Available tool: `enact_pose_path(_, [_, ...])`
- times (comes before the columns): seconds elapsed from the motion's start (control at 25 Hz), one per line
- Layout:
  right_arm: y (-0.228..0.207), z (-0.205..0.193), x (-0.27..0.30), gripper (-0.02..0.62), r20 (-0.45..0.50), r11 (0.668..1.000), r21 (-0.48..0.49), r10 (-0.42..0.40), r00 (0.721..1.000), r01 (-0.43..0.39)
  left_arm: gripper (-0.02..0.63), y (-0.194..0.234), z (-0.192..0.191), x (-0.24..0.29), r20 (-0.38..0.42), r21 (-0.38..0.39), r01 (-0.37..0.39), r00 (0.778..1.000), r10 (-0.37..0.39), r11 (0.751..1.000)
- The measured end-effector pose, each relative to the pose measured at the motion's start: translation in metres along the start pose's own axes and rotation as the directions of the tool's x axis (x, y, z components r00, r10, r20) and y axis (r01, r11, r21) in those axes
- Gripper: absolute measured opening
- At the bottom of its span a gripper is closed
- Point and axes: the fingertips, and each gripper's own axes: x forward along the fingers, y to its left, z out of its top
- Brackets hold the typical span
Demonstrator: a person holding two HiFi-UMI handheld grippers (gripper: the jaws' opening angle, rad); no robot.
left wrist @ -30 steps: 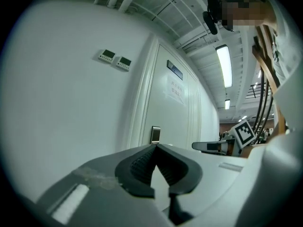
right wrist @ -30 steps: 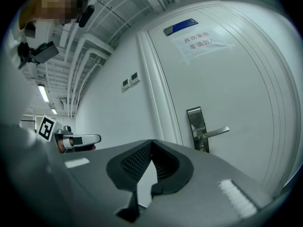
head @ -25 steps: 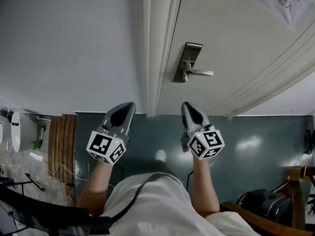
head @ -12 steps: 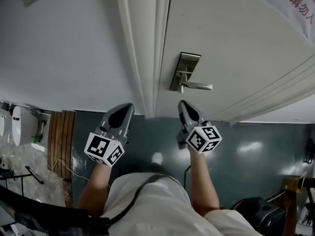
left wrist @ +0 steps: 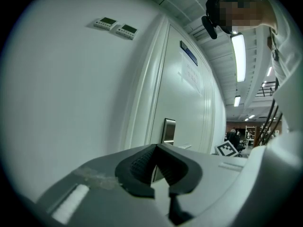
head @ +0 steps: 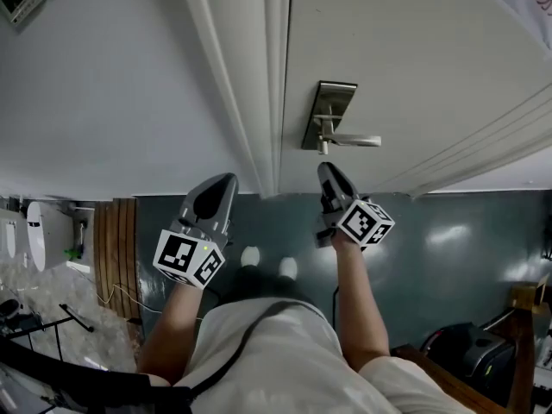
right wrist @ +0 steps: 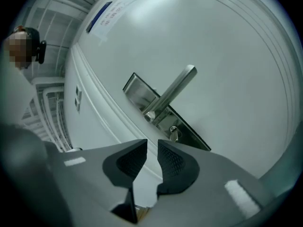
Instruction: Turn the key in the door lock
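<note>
A dark floor (head: 448, 231) lies below a white door (head: 414, 50) that fills the upper frame. The right gripper (head: 331, 173) has jaws that have just been opening to a narrow slit, with nothing between them. That gap may prove too tight or skewed for the small key (right wrist: 173, 135), which sits in the lock plate (head: 328, 110) under the lever handle (right wrist: 173, 91) at frame centre, so the jaws could bump the lever or slip off. Both forearms reach forward and level, the right one rolled. The left gripper (head: 221, 188) is pinched closed and empty.

Right gripper (right wrist: 151, 146) with jaws just opening, nothing between; beyond them, key (right wrist: 173, 134) in lock under lever handle (right wrist: 173, 92).
</note>
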Motion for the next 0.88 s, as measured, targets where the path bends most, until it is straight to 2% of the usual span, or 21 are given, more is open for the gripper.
enact_pose_path(0.12, [-0.007, 0.0, 0.007, 0.123, 0.045, 0.995, 0.099, -0.012, 0.999, 0.007, 0.005, 0.002, -0.001, 0.0, -0.014, 0.002, 0.043, 0.999, -0.043, 0.999])
enact_pose_path(0.24, [-0.024, -0.008, 0.012, 0.186, 0.066, 0.975, 0.216, -0.058, 0.996, 0.042, 0.005, 0.005, -0.004, -0.003, -0.027, -0.009, 0.072, 0.997, -0.072, 0.997])
enact_pose_path(0.32, [-0.03, -0.01, 0.018, 0.232, 0.101, 0.96, 0.281, -0.044, 0.994, 0.014, 0.005, 0.006, -0.008, -0.003, -0.041, -0.007, 0.089, 0.995, -0.089, 0.996])
enact_pose_path(0.4, [-0.03, -0.006, 0.026, 0.235, 0.159, 0.946, 0.321, 0.004, 0.987, -0.056, 0.005, 0.006, -0.011, -0.002, -0.052, -0.003, 0.102, 0.993, -0.102, 0.995])
enact_pose_path(0.48, [-0.033, -0.002, 0.031, 0.235, 0.197, 0.933, 0.349, 0.016, 0.98, -0.086, 0.006, 0.006, -0.009, -0.001, -0.052, 0.0, 0.107, 0.993, -0.107, 0.994])
enact_pose_path(0.68, [-0.039, 0.0, 0.036, 0.229, 0.23, 0.91, 0.404, -0.003, 0.973, -0.092, 0.006, 0.005, -0.006, 0.005, -0.043, 0.007, 0.112, 0.993, -0.111, 0.994])
enact_pose_path(0.88, [-0.043, 0.003, 0.039, 0.164, 0.239, 0.915, 0.394, -0.018, 0.971, -0.08, 0.005, 0.001, -0.004, 0.012, -0.038, 0.012, 0.125, 0.991, -0.125, 0.992])
